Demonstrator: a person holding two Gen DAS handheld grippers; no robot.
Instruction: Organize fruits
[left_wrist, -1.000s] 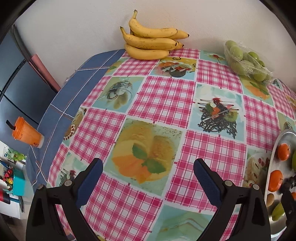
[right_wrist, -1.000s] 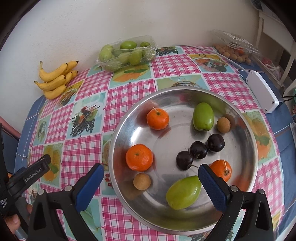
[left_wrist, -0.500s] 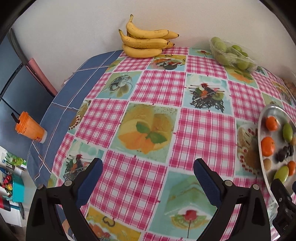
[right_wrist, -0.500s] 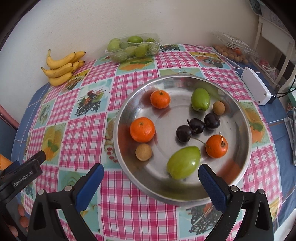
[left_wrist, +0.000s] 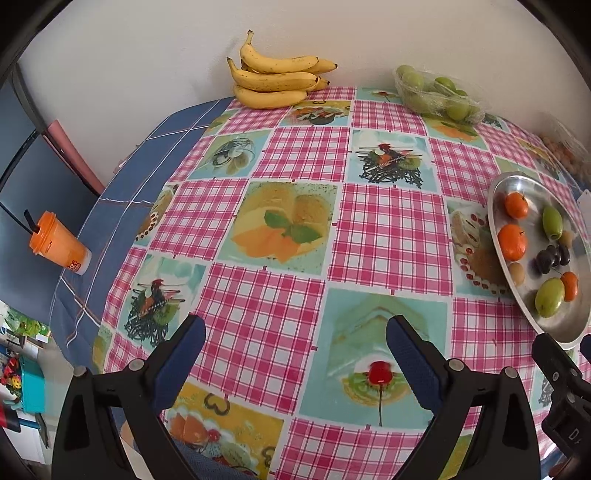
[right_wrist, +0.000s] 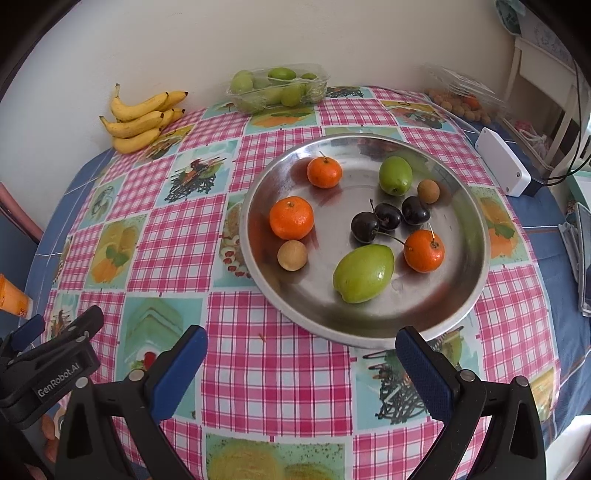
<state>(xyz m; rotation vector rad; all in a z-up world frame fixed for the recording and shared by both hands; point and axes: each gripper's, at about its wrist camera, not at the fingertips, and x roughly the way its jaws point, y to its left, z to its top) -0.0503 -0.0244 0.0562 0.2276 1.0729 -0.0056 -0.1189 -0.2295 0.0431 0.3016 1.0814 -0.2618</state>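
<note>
both jaws gape wide, empty; left gripper (right_wrist: 51, 354) reads "genrobot.ai".

Shiny metal bowl (right_wrist: 476, 236), glossy checked tablecloth (right_wrist: 258, 369)

An orange cup (left_wrist: 59, 244) with a straw stands off the tabletop (left_wrist: 288, 236); a white box (right_wrist: 501, 167) lies on its blue edge.

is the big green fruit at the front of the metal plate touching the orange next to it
Apart. The right wrist view shows a strip of bare metal between the big green fruit and the orange on the metal plate.
</note>
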